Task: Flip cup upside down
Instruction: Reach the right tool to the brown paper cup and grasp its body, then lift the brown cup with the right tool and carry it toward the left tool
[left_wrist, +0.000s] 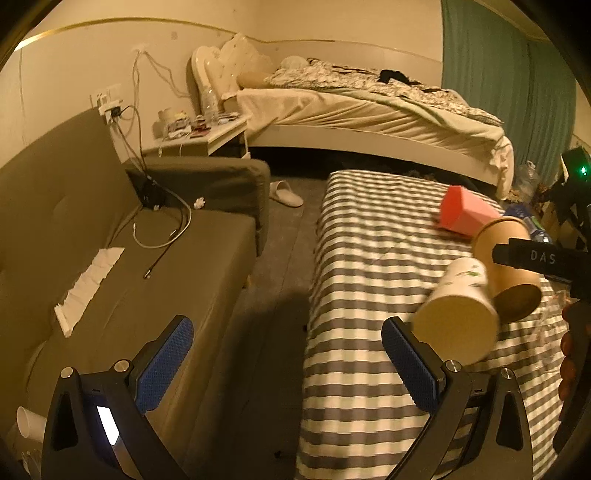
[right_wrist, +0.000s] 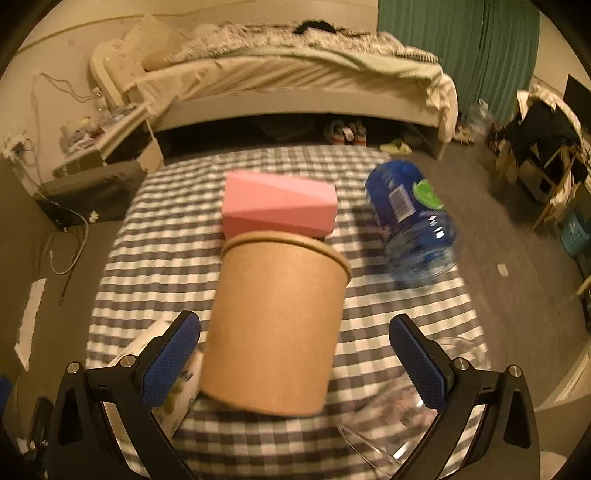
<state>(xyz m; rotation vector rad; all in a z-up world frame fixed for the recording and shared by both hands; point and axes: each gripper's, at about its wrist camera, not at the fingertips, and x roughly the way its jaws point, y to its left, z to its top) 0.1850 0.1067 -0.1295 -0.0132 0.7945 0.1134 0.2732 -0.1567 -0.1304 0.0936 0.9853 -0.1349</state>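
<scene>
1. Two claws show, one per wrist view, both with blue-padded fingers spread wide and gripping nothing.
2. Between the fingers of the right claw (right_wrist: 295, 360) sits the brown paper cup (right_wrist: 275, 321); it appears to lie tilted, rim pointing away from the camera and base toward it, over the checkered counter (right_wrist: 155, 236). Neither pad (right_wrist: 173, 363) clearly touches its wall; a gap shows on the right side, while the left side is too close to tell.
3. Just behind the cup's rim lies a pink faceted box (right_wrist: 280, 203), and to the right of it a blue plastic bottle (right_wrist: 413, 221) lies on its side, blurred.
4. A white printed cup (right_wrist: 173, 391) peeks out behind the right claw's left finger.
5. From the left wrist view, the left claw (left_wrist: 288, 363) hangs near the counter's left edge, over the gap between the counter and a grey sofa (left_wrist: 110, 240).
6. That view shows the white printed cup on its side, base toward the camera, just beside the left claw's right finger (left_wrist: 410, 365); whether they touch is unclear.
7. Beyond the counter stands an unmade bed (right_wrist: 295, 88).
</scene>
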